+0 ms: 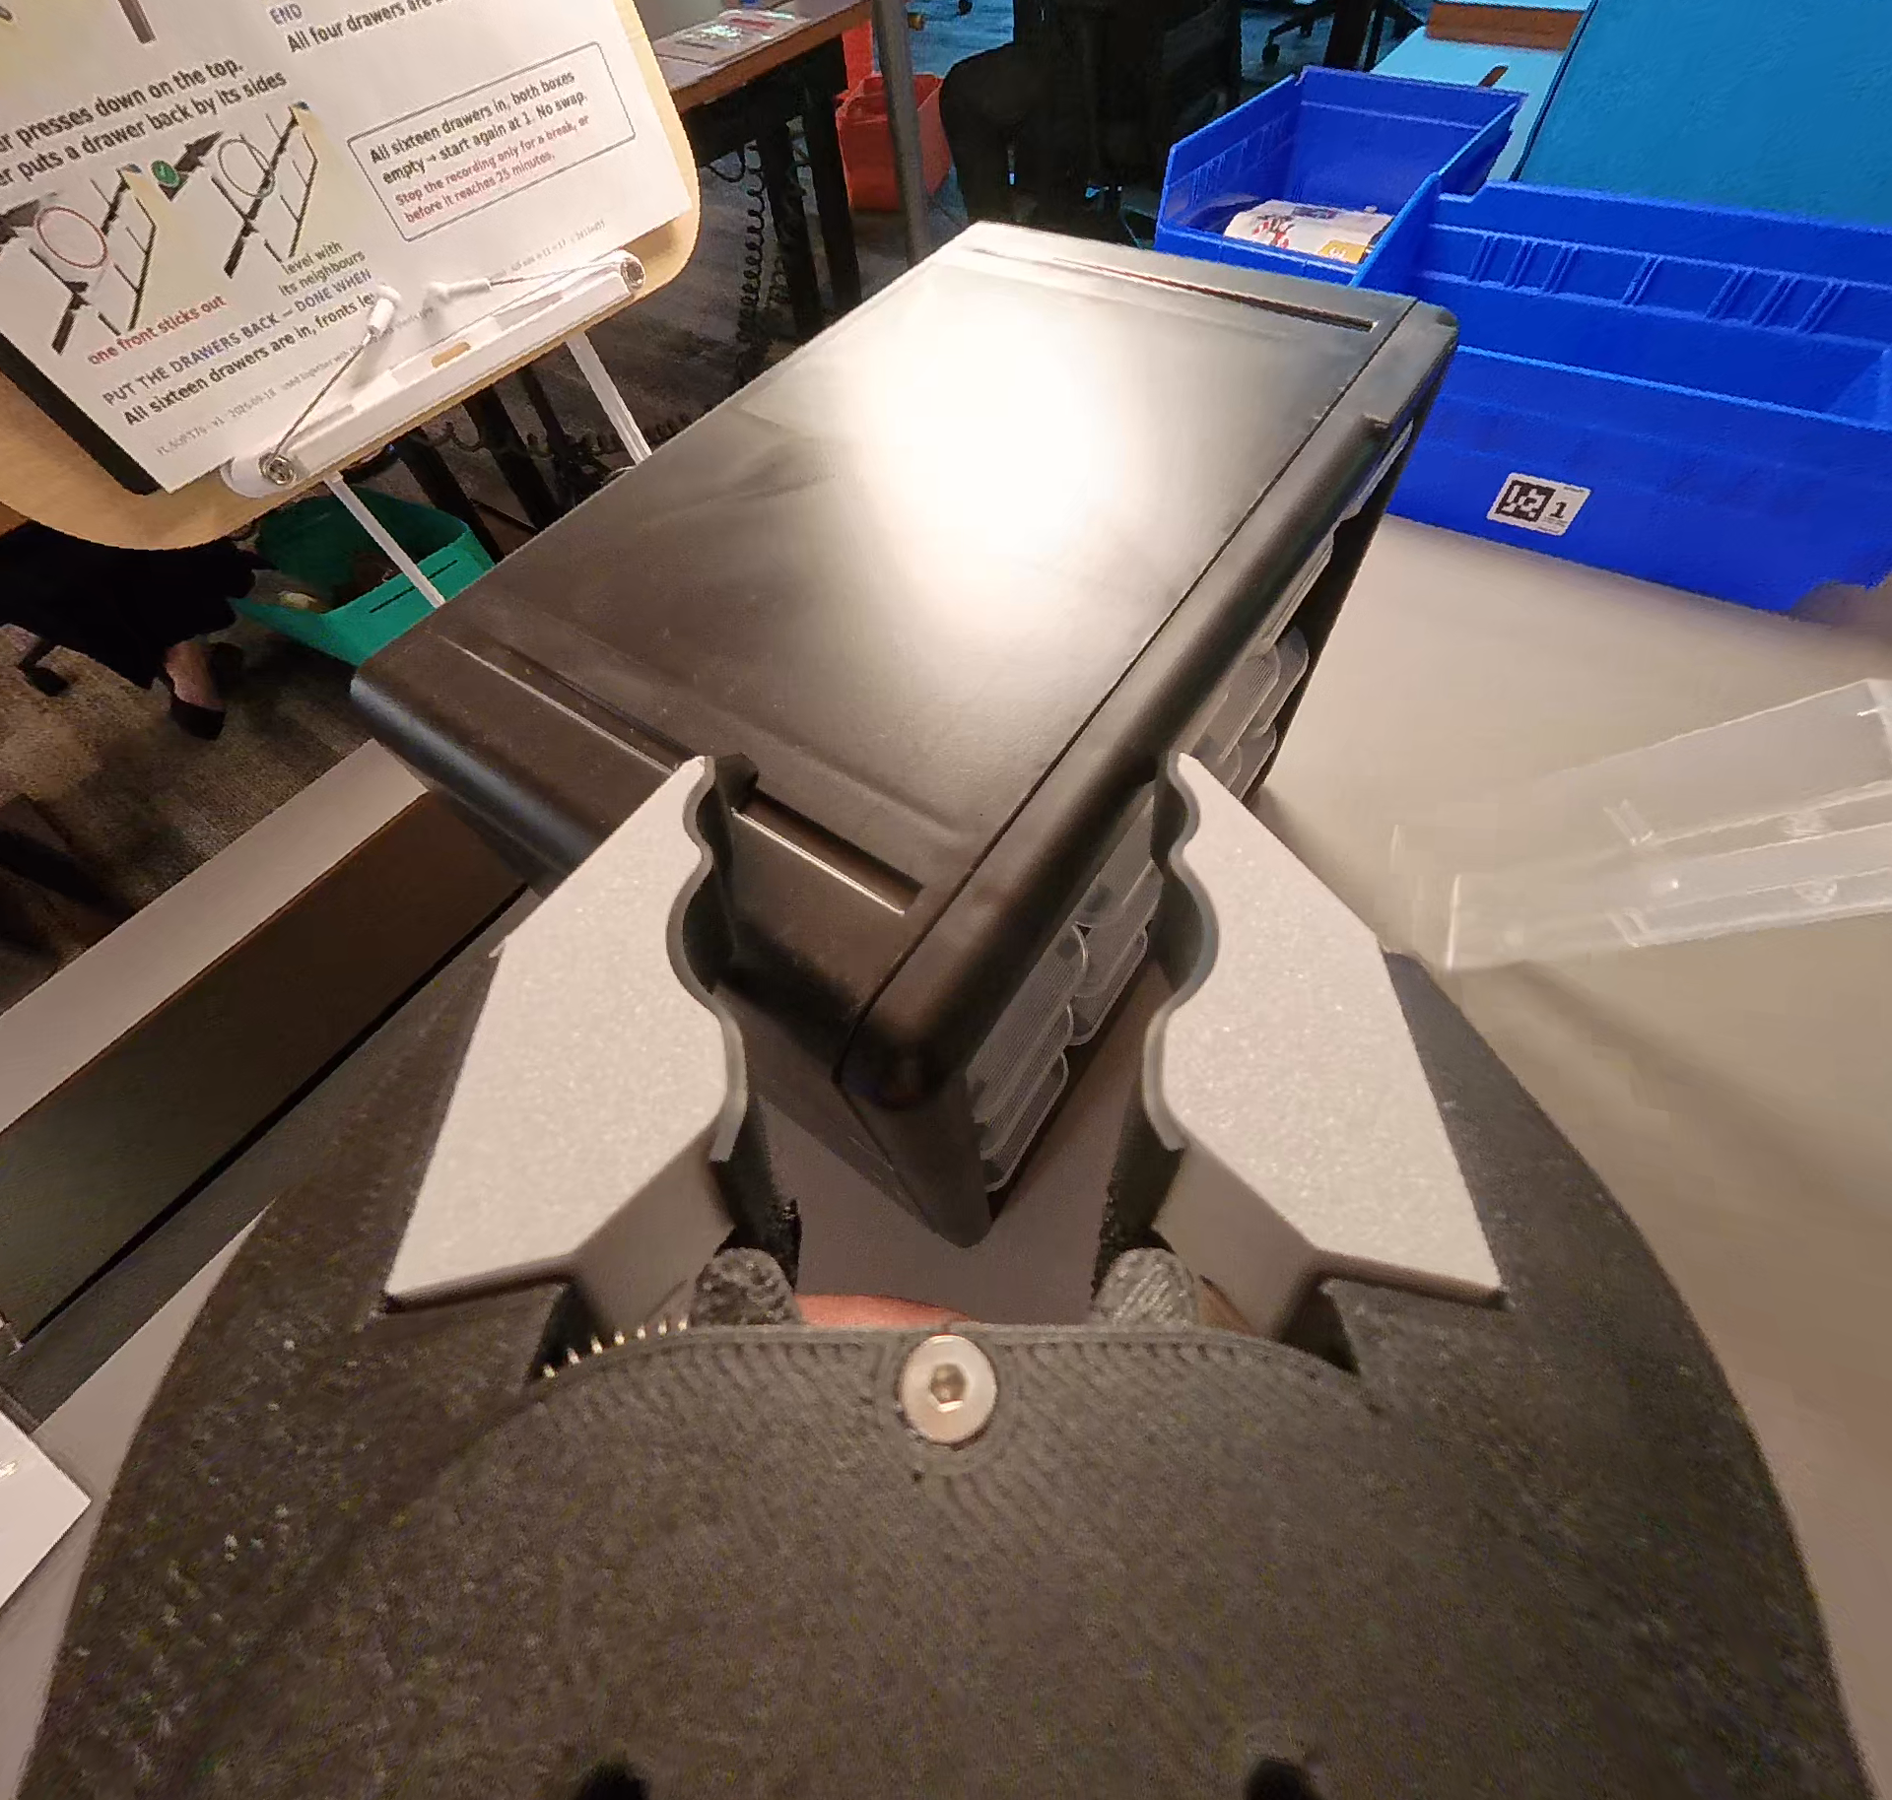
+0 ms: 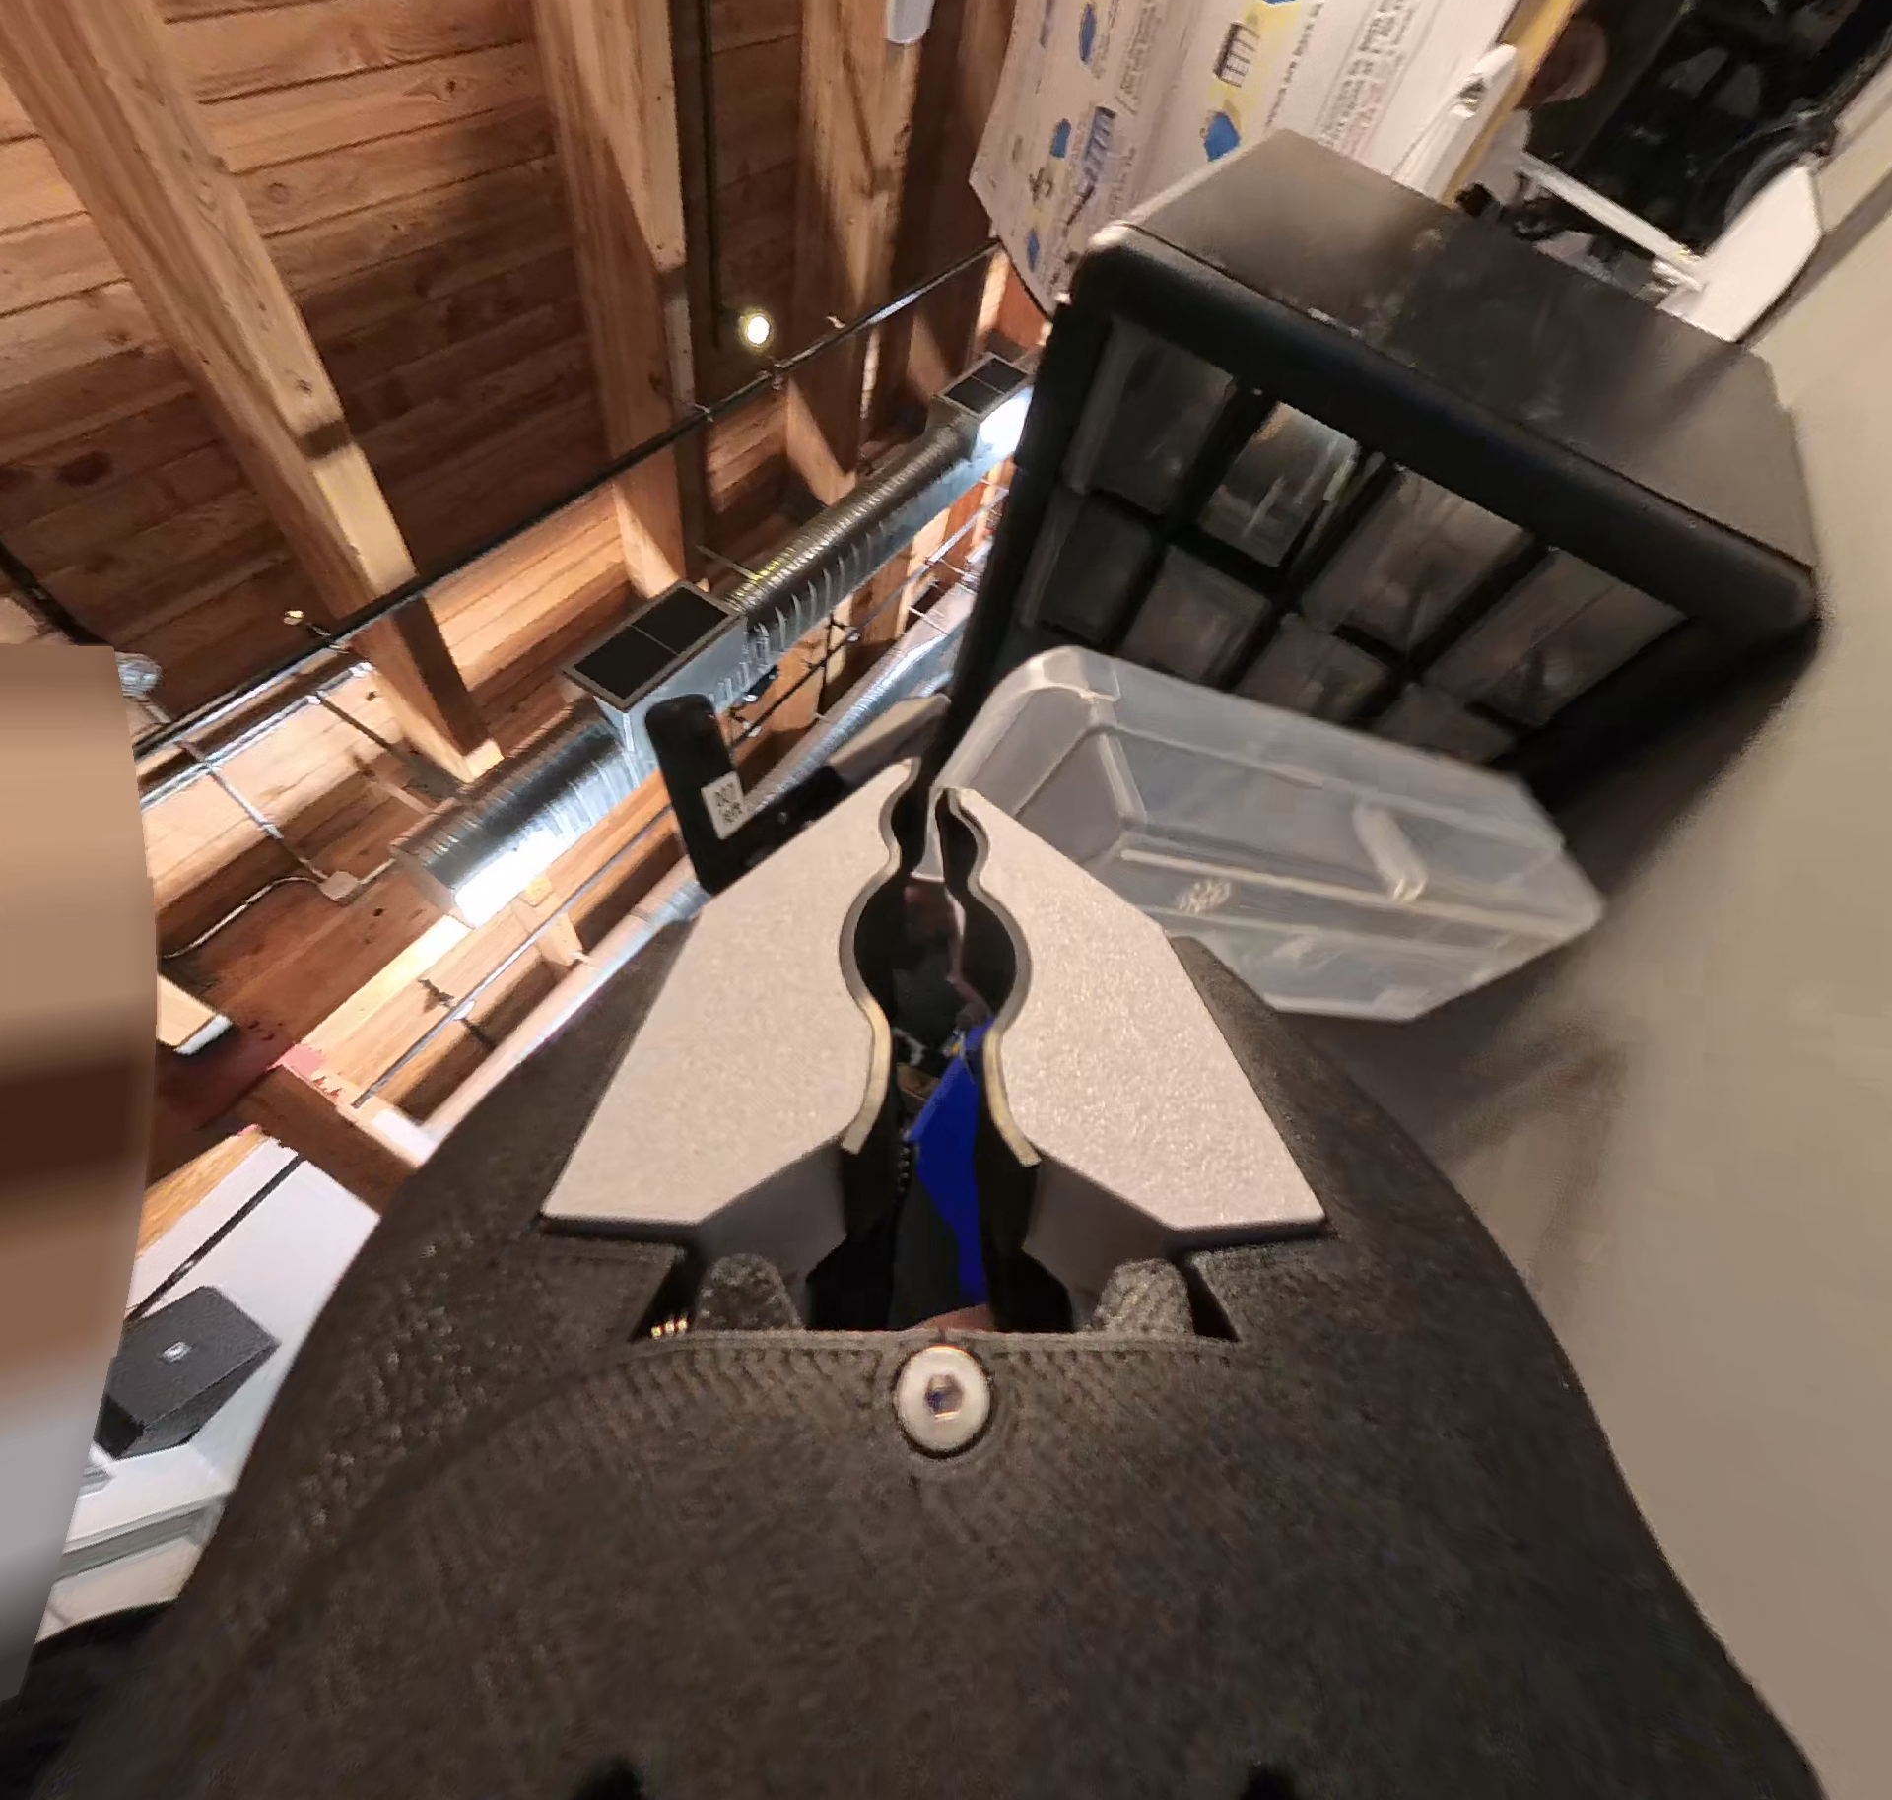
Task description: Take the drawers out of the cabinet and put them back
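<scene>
The black drawer cabinet point(image 1: 921, 523) stands on the grey table point(image 1: 1597, 1188). My left gripper point(image 1: 937, 778) is open wide over its near top corner, which stands between the fingers without being clamped. Several clear drawers point(image 2: 1331, 543) sit in the slots of the cabinet point(image 2: 1433, 338). My right gripper point(image 2: 927, 799) is shut on the thin edge of one clear drawer point(image 2: 1280, 830), which hangs tilted in front of the cabinet. That drawer also shows in the left wrist view point(image 1: 1659, 830), blurred, to the right of the cabinet. A grey finger point(image 2: 880, 738) of the left gripper shows at the cabinet's top edge.
Blue bins point(image 1: 1638, 400) stand behind and to the right of the cabinet. An instruction sheet on a stand point(image 1: 307, 164) is at the back left. The table's left edge point(image 1: 205, 952) runs close to the cabinet, with a green bin point(image 1: 358, 563) on the floor beyond it.
</scene>
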Demonstrator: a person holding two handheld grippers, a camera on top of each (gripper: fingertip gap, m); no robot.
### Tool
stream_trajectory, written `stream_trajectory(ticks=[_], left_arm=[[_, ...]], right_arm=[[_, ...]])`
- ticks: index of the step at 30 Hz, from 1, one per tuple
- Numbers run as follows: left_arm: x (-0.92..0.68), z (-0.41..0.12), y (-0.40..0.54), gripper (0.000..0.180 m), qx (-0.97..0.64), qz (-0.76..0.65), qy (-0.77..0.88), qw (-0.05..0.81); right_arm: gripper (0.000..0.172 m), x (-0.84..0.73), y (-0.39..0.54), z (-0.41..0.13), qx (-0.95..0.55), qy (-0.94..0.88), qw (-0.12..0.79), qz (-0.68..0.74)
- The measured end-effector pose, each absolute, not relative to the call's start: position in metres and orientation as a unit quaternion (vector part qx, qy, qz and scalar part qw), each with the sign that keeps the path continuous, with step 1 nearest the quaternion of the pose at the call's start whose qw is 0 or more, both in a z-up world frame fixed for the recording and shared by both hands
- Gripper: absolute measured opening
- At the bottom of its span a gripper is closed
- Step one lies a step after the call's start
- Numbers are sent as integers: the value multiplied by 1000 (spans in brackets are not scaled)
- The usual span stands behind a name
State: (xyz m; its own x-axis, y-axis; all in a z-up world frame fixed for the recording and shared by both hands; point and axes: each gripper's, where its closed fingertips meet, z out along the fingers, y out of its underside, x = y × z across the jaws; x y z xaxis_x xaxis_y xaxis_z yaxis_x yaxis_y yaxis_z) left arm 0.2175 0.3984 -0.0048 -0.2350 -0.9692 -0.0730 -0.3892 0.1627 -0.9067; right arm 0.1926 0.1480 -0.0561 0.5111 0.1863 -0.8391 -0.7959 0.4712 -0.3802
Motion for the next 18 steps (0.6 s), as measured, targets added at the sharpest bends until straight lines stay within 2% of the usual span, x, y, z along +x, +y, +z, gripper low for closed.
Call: stream_trajectory(ticks=[7,9,11,14,16,18], left_arm=[[218,-5,398,84,-503,-407,673,359],[218,-5,398,84,-502,-407,673,359],[218,-5,398,84,-502,-407,673,359],[218,-5,398,84,-502,-406,674,360],[218,-5,398,84,-502,-406,674,360],[218,-5,398,85,-502,-405,674,360]], right_arm=[[5,176,134,-131,-484,489,658,306],[17,160,132,-146,-516,495,625,313],[30,140,131,-158,-558,479,592,331],[35,110,126,-169,-633,426,547,345],[35,101,121,-162,-675,367,548,332],[35,110,116,-148,-721,292,572,261]])
